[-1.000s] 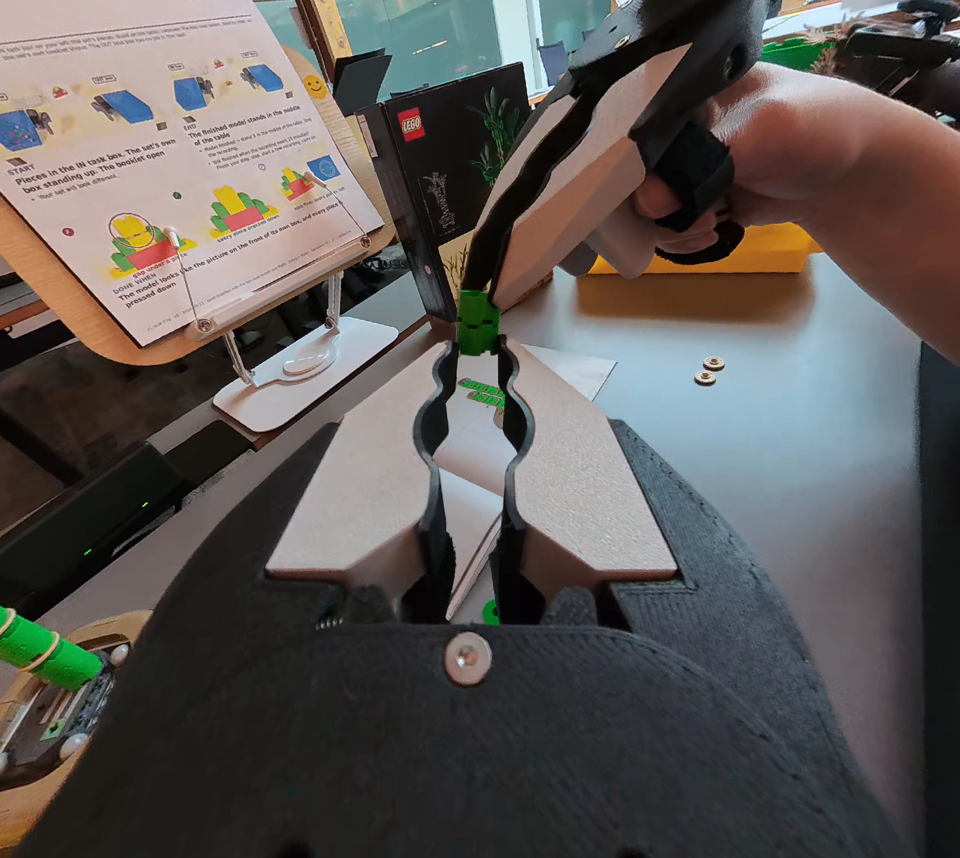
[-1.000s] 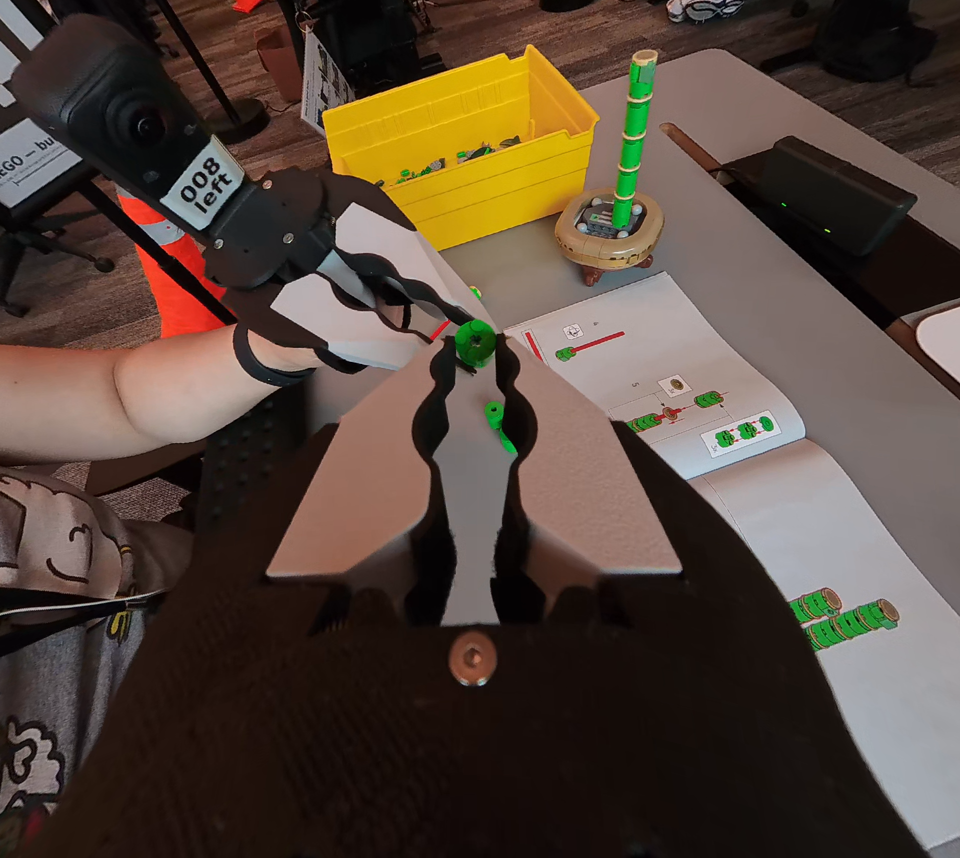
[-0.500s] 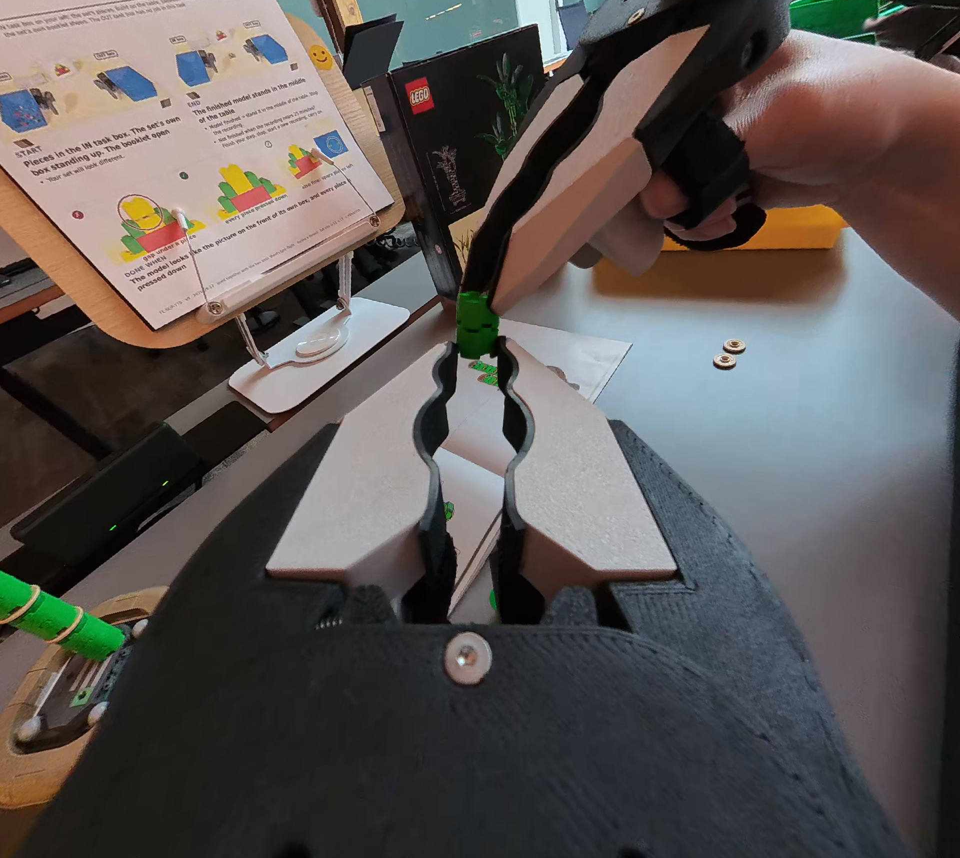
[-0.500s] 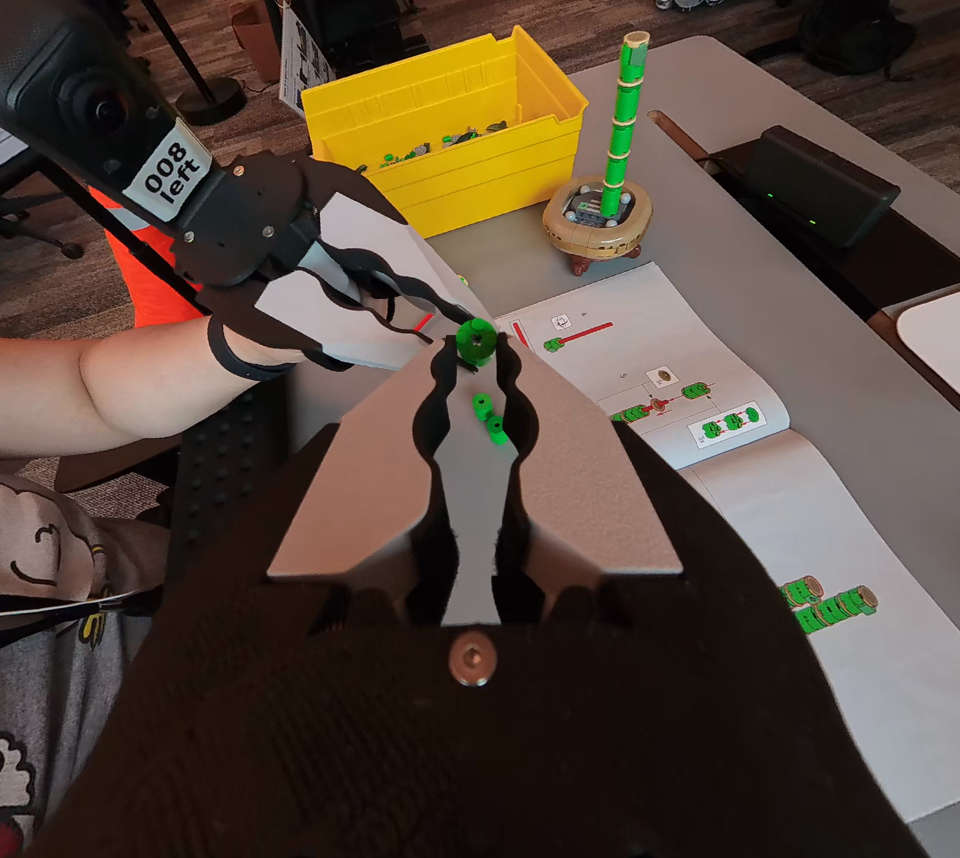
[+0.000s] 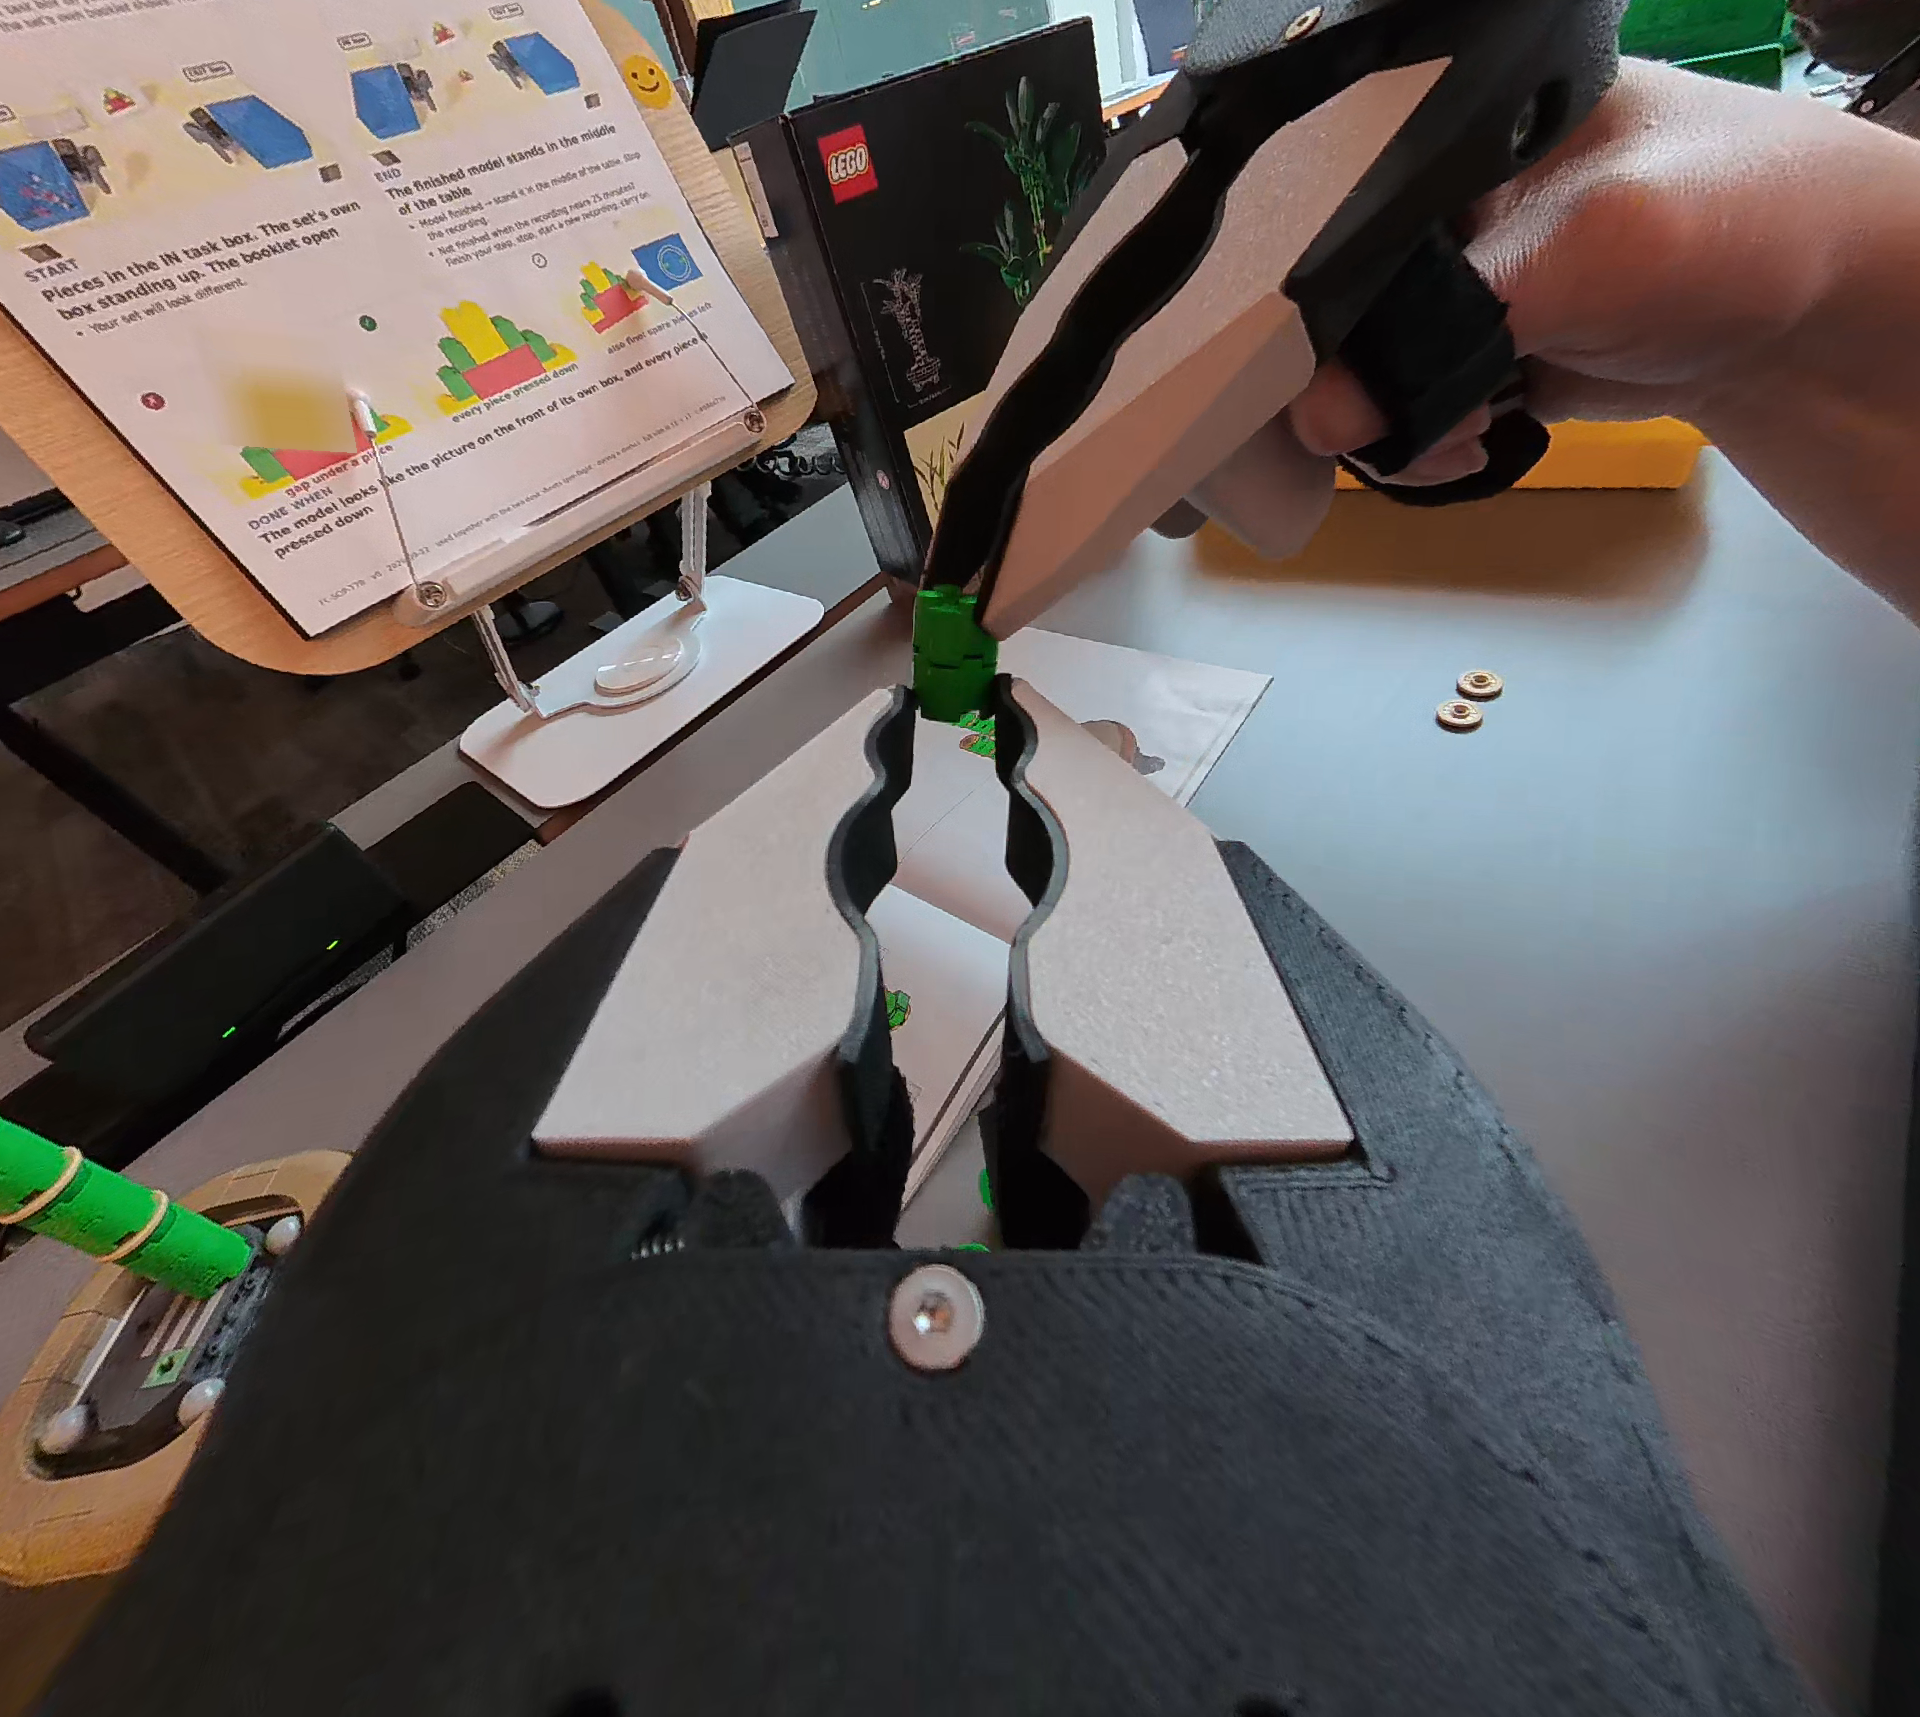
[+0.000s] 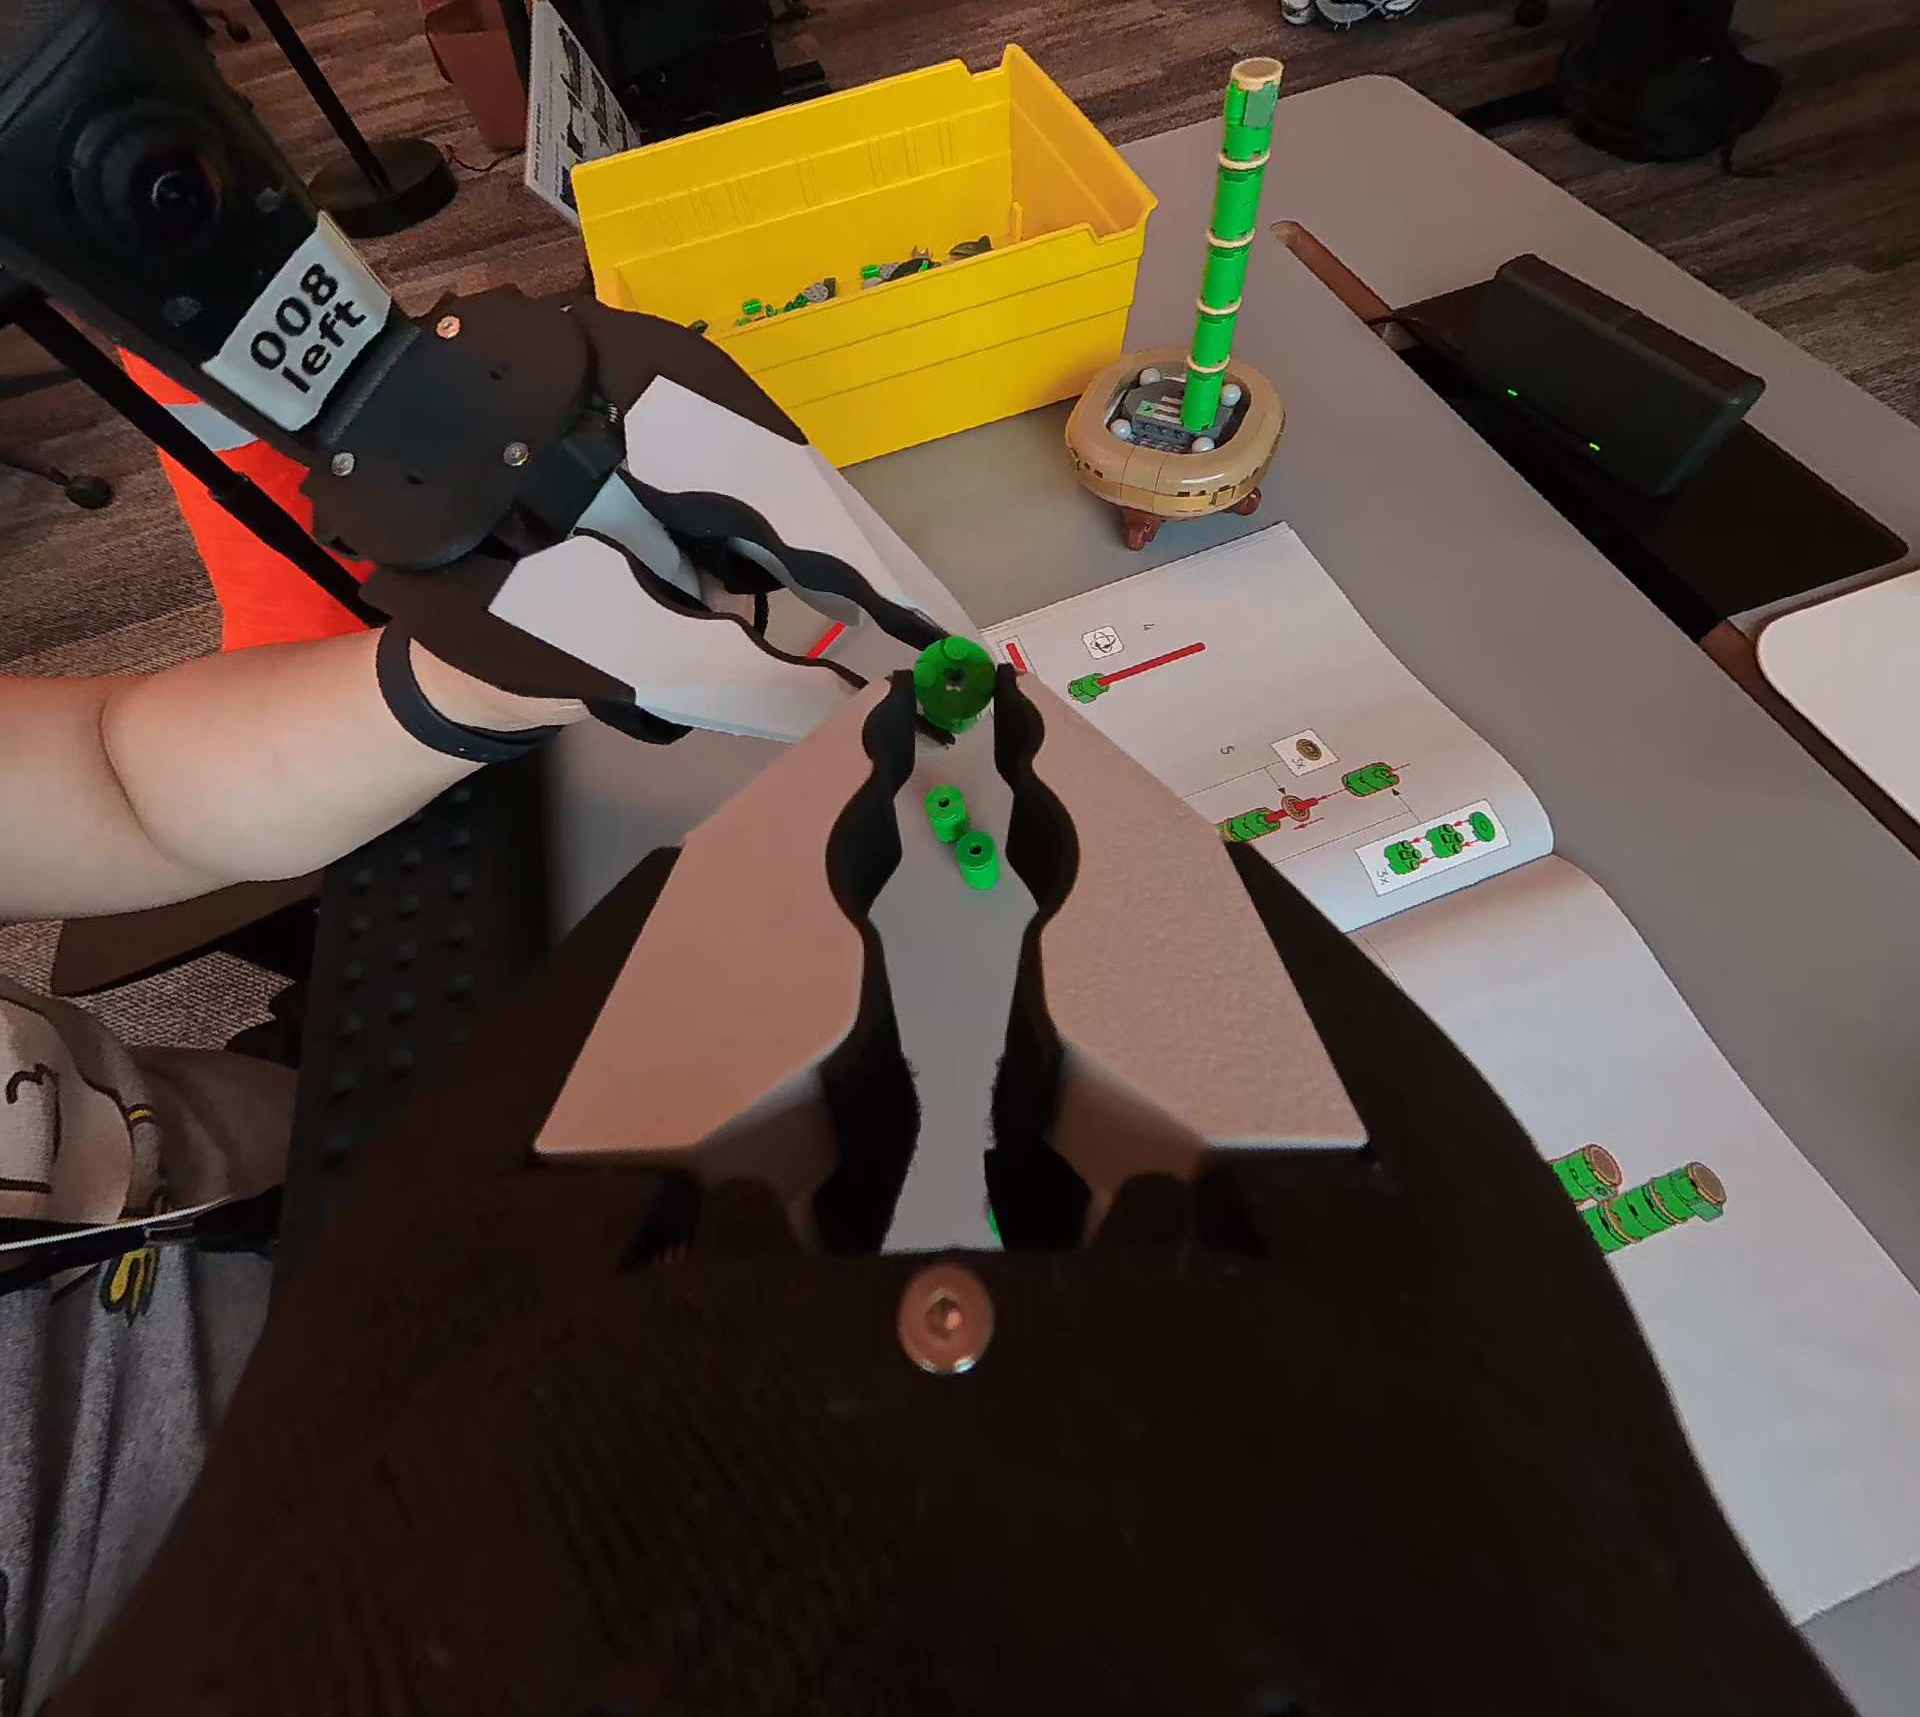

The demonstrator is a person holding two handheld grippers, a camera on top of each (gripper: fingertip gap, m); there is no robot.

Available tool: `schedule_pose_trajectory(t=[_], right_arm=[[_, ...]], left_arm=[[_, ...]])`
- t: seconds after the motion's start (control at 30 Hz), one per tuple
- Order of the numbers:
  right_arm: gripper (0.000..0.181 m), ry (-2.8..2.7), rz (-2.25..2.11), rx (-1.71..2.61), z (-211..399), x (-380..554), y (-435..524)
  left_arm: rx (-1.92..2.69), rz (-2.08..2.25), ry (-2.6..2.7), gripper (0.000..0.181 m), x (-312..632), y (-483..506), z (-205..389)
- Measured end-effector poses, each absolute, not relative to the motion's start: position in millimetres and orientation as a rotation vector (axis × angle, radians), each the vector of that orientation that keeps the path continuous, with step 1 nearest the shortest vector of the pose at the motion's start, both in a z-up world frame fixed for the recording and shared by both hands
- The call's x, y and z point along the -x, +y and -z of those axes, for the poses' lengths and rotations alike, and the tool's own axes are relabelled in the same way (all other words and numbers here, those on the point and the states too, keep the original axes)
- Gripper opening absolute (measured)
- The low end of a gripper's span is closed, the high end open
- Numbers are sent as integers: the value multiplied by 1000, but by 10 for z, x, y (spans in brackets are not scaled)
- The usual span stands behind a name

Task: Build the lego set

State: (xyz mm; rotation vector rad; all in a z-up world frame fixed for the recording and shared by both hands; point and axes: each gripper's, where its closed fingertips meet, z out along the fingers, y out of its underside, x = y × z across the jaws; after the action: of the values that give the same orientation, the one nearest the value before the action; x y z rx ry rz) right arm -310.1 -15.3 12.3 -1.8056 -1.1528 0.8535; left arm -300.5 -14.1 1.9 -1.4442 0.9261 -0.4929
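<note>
My left tongs [image 5: 954, 711] and right tongs [image 6: 948, 693] both pinch one small stack of round green lego pieces [image 5: 951, 655] — held in the air above the open instruction booklet [image 6: 1382, 732] on the grey tabletop [image 5: 1558, 836]. Two loose green round bricks [image 6: 961, 836] lie below — near the yellow plastic bin [image 6: 862, 254].
</note>
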Motion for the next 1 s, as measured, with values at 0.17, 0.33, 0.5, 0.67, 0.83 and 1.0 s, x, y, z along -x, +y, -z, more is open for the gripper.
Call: schedule_pose_trajectory(t=[0.17, 0.33, 0.5, 0.67, 0.83, 1.0], right_arm=[[15, -1135, -868, 1792, -169, 3093, -142], [30, -1064, -987, 1738, -389, 3094, -161], [32, -800, -1303, 1673, -688, 2914, -88], [64, -588, -2094, 1762, -487, 3032, -240], [64, -599, -2385, 1713, -495, 3270, -455], [47, -559, -2400, 1742, -426, 3319, -424]], left_arm=[[1440, 549, 930, 13, 2988, -144, -32], [1375, 597, 921, 14, 3035, -184, -149], [1330, 729, 907, 14, 2994, -253, -207], [1190, 971, 844, 13, 3070, -411, -463], [1152, 999, 850, 13, 3132, -427, -500], [1180, 873, 943, 13, 3061, -414, -367]])
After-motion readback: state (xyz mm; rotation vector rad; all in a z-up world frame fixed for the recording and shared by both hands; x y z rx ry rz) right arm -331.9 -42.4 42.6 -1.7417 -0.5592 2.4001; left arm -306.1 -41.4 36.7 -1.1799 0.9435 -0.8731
